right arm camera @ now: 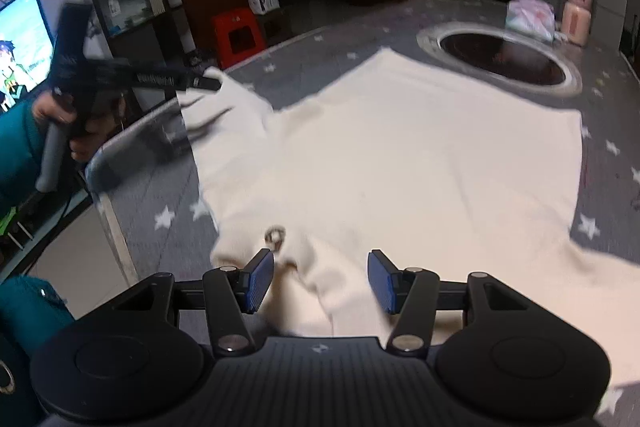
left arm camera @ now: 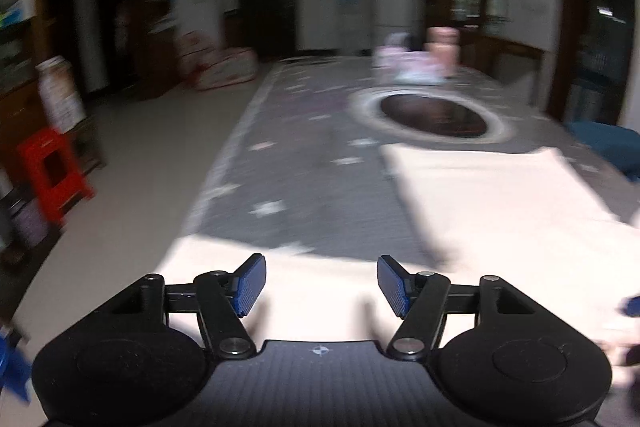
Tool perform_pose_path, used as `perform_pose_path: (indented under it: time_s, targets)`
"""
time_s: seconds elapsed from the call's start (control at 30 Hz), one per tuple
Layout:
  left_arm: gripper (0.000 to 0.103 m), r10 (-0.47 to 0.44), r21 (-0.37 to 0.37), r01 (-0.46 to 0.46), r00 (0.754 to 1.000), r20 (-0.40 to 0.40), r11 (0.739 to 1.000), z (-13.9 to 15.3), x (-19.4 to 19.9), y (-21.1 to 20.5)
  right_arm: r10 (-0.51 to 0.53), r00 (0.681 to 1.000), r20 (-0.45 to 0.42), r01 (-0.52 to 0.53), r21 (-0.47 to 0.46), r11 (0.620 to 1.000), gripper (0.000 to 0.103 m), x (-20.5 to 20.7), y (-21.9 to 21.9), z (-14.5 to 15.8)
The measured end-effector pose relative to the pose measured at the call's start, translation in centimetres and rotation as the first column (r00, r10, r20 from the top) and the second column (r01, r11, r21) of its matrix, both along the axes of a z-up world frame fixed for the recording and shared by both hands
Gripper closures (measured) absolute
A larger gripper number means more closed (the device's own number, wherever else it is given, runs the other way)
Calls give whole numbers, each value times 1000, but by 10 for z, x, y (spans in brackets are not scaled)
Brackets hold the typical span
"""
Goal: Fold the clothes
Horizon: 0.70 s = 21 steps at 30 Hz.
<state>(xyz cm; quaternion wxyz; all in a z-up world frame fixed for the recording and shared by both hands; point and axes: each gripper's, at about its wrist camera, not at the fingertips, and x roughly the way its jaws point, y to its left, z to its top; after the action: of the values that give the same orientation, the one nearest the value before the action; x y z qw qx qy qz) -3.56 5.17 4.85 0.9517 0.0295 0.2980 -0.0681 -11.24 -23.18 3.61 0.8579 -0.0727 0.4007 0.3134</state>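
Note:
A cream garment (right arm camera: pixel 400 147) lies spread flat on the grey star-patterned table cover (right arm camera: pixel 160 195). My right gripper (right arm camera: pixel 321 255) stands open over the near edge, where the cloth bunches into a raised fold beside a small metal ring (right arm camera: pixel 275 237); the pads do not press on it. A hand in a teal sleeve (right arm camera: pixel 16 151) carries my left gripper (right arm camera: pixel 212 83) above the garment's left sleeve. In the left wrist view that gripper (left arm camera: pixel 320 261) is open, with pale cloth (left arm camera: pixel 500 195) below and nothing between its fingers.
A round dark inset (right arm camera: pixel 502 61) sits in the table beyond the garment. A plastic bag (right arm camera: pixel 528 17) and a pink bottle (right arm camera: pixel 576 15) stand behind it. The table edge runs along the left, with a red stool (right arm camera: pixel 238 35), shelves and a lit screen (right arm camera: pixel 22 43) beyond.

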Motion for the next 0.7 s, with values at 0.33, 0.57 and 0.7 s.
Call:
perform_pose_path:
  time_s: [0.33, 0.57, 0.7]
  targets:
    - [37, -263, -59, 262, 965, -13, 963, -3, -5, -99, -110, 994, -2, 109, 70, 992, 50, -11, -27, 1]
    - [29, -321, -66, 318, 946, -39, 946, -8, -5, -131, -224, 974, 43, 218, 112, 969, 50, -17, -63, 14]
    - [27, -346, -67, 342, 937, -48, 937, -9, -1, -144, -379, 923, 67, 372, 100, 923, 50, -11, -103, 16]
